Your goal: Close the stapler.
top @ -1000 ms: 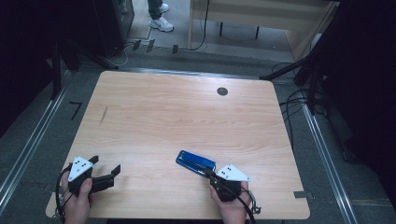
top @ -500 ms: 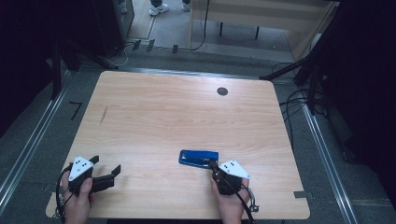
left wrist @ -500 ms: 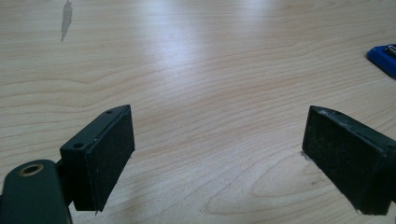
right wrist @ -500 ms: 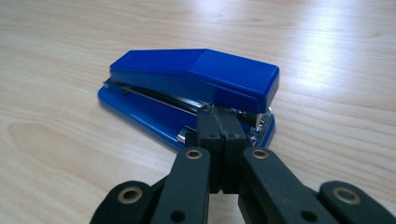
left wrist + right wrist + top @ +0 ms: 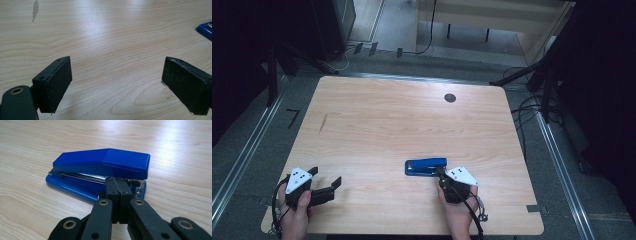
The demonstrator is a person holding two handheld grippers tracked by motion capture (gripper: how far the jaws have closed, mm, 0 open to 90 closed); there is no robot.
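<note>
Your pale wood-grain table [image 5: 412, 125] with rounded corners carries everything here, so take it as the landmark. Its top is bare over most of its width, apart from a small dark round disc [image 5: 450, 98] set near the far edge, right of the middle, and a thin dark streak [image 5: 323, 123] toward the left edge; the streak also sits at the upper left in the left gripper view [image 5: 35, 10].

The blue plastic stapler [image 5: 426, 166] with its metal staple channel lies flat on the table toward the near edge, a little right of the middle, its length running across the table. In the right gripper view [image 5: 100, 173] you look at it from its long side, the hinged top resting down over the base. A blue corner of it peeps in at the right edge of the left gripper view [image 5: 205, 28].

Your right gripper [image 5: 441, 172], near the table's near edge, has its black jaws pressed together with nothing between them, and their tips [image 5: 117, 182] sit against the stapler's side, at the gap between top and base.

Your left gripper [image 5: 324, 180] rests by the table's near left corner, well apart from the stapler, jaws spread wide over bare wood [image 5: 116, 85].
</note>
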